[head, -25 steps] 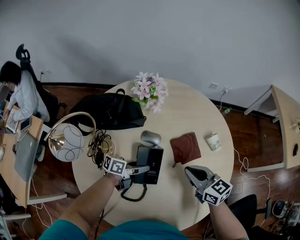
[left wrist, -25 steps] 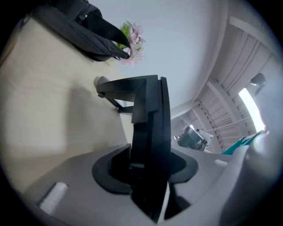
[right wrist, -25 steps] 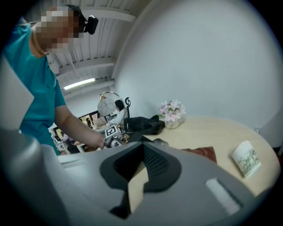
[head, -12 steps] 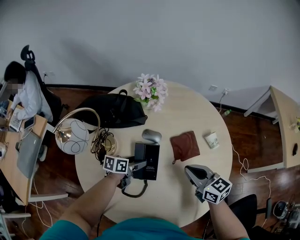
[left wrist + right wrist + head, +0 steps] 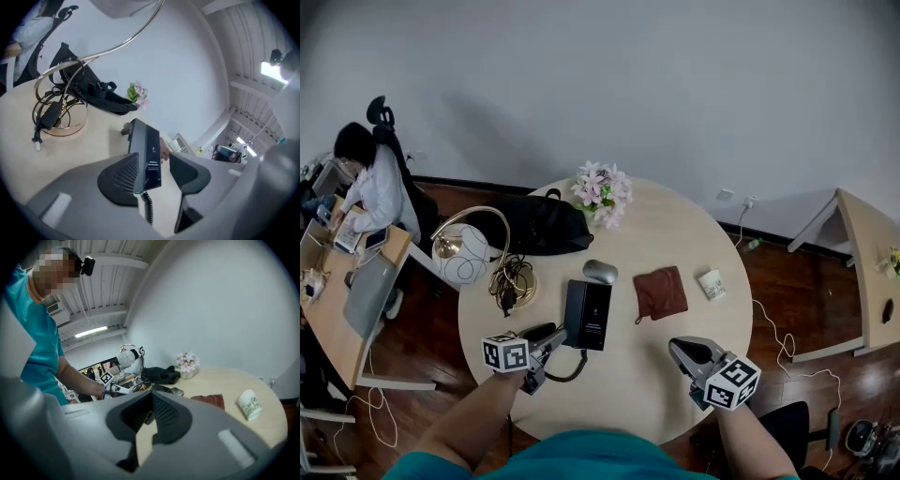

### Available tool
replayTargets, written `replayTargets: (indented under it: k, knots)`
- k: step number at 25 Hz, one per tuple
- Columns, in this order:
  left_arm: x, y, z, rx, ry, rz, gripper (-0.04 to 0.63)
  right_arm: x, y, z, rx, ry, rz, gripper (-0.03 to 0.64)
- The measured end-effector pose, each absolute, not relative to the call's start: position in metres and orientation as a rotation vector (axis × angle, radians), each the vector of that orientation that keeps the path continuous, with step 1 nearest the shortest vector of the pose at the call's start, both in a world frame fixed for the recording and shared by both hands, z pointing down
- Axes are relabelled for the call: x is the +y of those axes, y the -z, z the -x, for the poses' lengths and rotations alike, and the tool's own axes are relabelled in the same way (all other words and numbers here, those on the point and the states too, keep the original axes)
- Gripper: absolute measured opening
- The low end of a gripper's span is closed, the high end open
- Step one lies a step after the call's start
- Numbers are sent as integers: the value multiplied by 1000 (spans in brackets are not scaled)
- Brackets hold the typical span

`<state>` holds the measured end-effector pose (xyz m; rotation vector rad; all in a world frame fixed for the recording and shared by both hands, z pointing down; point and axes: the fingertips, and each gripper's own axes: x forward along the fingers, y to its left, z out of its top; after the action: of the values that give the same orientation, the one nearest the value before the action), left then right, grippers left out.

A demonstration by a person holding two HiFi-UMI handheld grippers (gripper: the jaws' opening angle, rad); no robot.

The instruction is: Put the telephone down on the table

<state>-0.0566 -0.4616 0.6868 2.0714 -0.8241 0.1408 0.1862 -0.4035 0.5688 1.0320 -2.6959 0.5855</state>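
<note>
Right gripper [image 5: 152, 400], fingers [image 5: 171, 416] together, empty, above table [image 5: 269, 416]

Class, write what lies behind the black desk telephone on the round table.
A grey oval computer mouse lies behind the black desk telephone; the tabletop beneath both is covered.

Soft even light, dark vignette, strong fisheye edges; left tool [image 5: 154, 161] blurred close-up; ceiling lamp [image 5: 274, 70] glares

Head looks down; all share table [image 5: 675, 234].
</note>
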Motion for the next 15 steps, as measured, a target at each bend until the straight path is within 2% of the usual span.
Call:
replayTargets:
  k: [7,15]
  knots:
    - [-376,-607,64,-892,74,-2250,6,-366,-560,-197,-2755,-584,-906,3]
    - [-302,-554,85,-952,89,-2369,6,-326,-549,-177,-2806,-612,-874,2]
